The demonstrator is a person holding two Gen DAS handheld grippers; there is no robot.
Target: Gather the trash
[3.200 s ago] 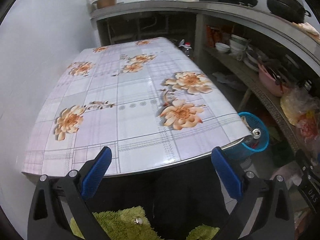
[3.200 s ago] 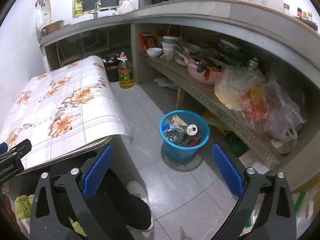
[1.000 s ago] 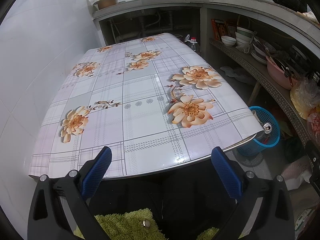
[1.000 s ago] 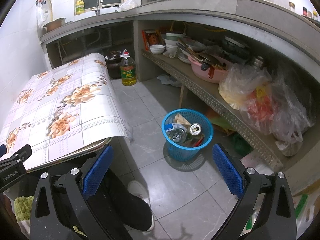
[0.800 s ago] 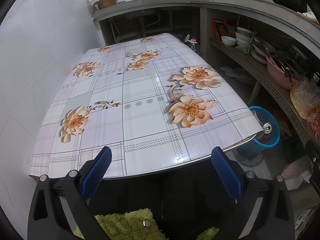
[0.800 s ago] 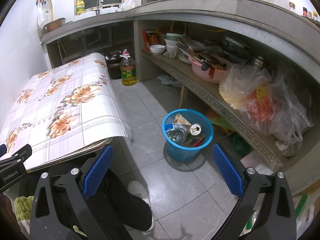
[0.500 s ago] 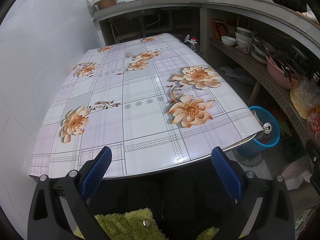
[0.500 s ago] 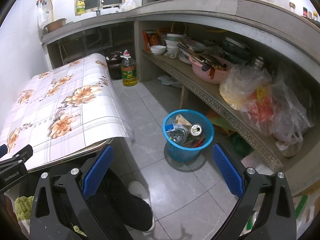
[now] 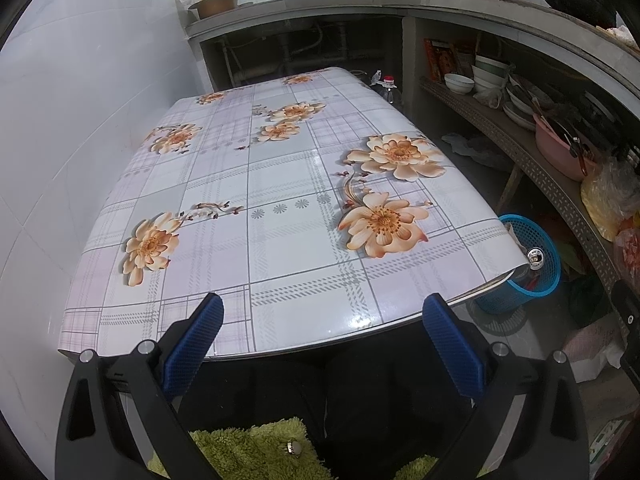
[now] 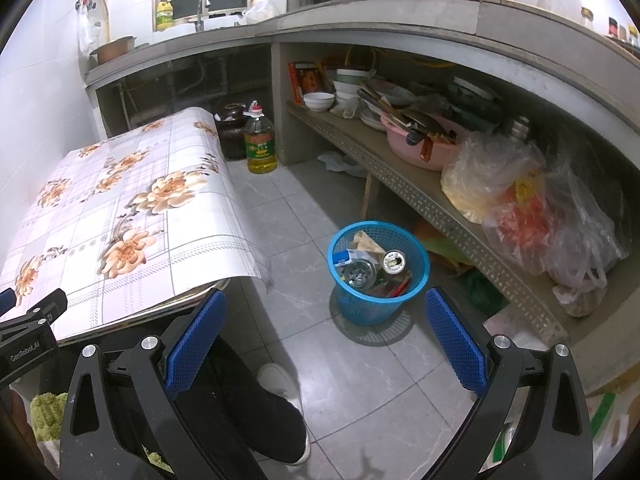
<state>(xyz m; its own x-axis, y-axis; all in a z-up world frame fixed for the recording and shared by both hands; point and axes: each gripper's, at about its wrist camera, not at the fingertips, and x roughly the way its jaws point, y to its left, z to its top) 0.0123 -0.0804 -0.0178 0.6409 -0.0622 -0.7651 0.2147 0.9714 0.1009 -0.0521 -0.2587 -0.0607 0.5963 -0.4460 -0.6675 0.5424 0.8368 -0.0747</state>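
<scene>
A blue mesh trash basket (image 10: 378, 276) stands on the tiled floor between the table and the shelf, holding cans (image 10: 394, 261), a metal lid and paper scraps. The left wrist view catches the same basket (image 9: 532, 264) past the table's right corner. My left gripper (image 9: 320, 316) is open above the near edge of the flowered tablecloth (image 9: 272, 208), with nothing between its blue pads. My right gripper (image 10: 324, 314) is open too, held above the floor with the basket just beyond its fingers. The cloth shows no loose trash.
A person's dark trouser leg and white shoe (image 10: 280, 384) stand on the floor below my right gripper. An oil bottle (image 10: 261, 144) and dark jar stand by the table's far end. A low shelf (image 10: 400, 184) carries bowls, a pink basin (image 10: 420, 148) and plastic bags (image 10: 520, 200).
Since 3.2 s ago both grippers rose slightly, the left view now showing more of the tabletop. Over the last second nothing has visibly moved.
</scene>
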